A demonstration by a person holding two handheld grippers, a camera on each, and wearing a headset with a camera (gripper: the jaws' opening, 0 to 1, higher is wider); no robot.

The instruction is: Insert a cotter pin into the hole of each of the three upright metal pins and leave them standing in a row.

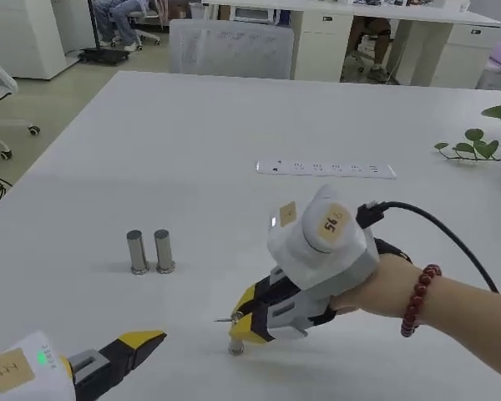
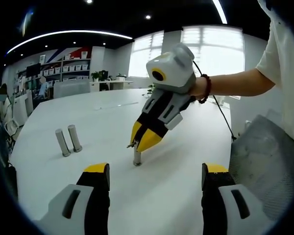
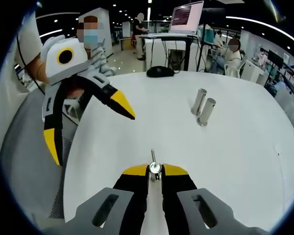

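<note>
R gripper [image 1: 240, 324] clamped on cotter pin [image 1: 225, 318]; thin tip pokes out past jaws, right at top of near metal pin [image 1: 235, 346], which stands on table [image 1: 234, 125]. We can't tell if cotter pin is thru hole yet. L gripper [image 2: 154, 171] jaws wide apart, holding nothing, nearby. Other two pins [image 1: 150, 251] upright, side by side, well apart from near metal pin. Our advice: keep cotter pin level w/ hole, push straight + slow, bring L gripper in to steady pin vs tipping.

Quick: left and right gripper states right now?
Left gripper: open, holding nothing.
Right gripper: shut on the cotter pin, at the top of a standing metal pin.
</note>
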